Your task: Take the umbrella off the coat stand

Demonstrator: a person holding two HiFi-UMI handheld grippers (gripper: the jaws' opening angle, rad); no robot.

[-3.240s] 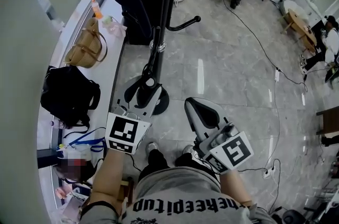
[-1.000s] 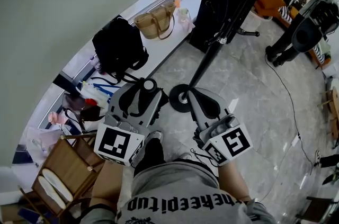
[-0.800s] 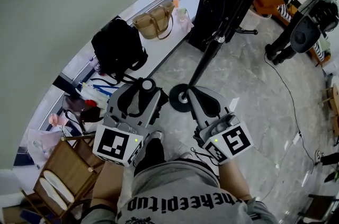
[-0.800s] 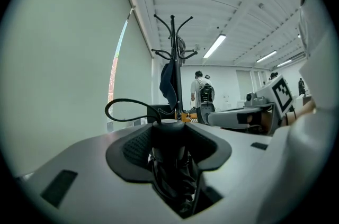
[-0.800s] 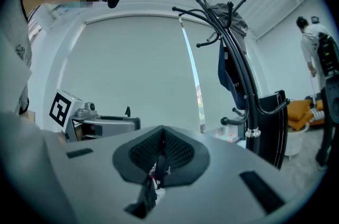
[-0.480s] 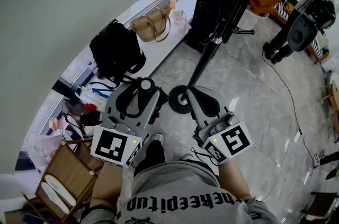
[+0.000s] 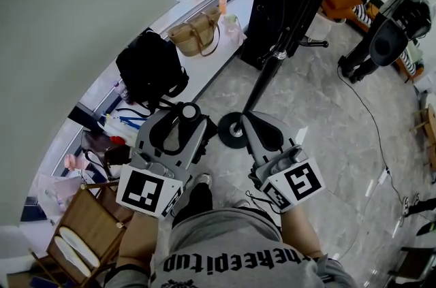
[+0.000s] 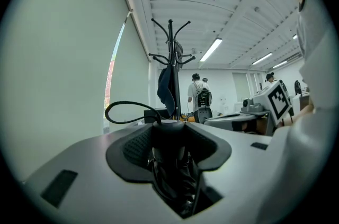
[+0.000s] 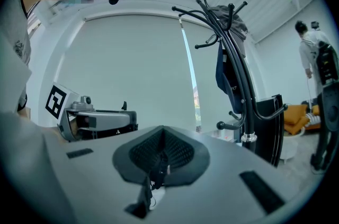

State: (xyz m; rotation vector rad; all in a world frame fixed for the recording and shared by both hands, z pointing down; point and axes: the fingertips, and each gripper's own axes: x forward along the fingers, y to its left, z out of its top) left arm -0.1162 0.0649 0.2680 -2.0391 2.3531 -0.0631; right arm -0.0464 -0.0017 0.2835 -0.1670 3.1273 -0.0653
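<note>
Umbrella (image 7: 176, 138) recorded as a black folded bundle, gripped between the jaws of the left tool (image 7: 181, 120). Its round end (image 7: 189, 111) is seen at the jaw tips. In the left gripper view the black pads are pressed against the bundle on both sides, with the jaws set wide around it. A thin black strap loop (image 8: 124, 107) is seen standing out to the left of the round end.

The umbrella is held apart from the coat stand (image 7: 272, 62). The stand's round base (image 7: 231, 131) is seen on the marble floor (image 7: 327, 109), just past the tips of both tools. A dark blue garment (image 8: 165, 88) is seen hanging from the stand's upper hooks.

Right tool (image 7: 261, 130) recorded as clenched, with nothing gripped; in the right gripper view its pads are brought together. Both tools are held level in front of the person's body.

A black bag (image 7: 150, 69) and a tan handbag (image 7: 194, 31) are noted on the white bench (image 7: 204, 65) along the wall. A wooden chair (image 7: 82, 225) is seen at lower left.
</note>
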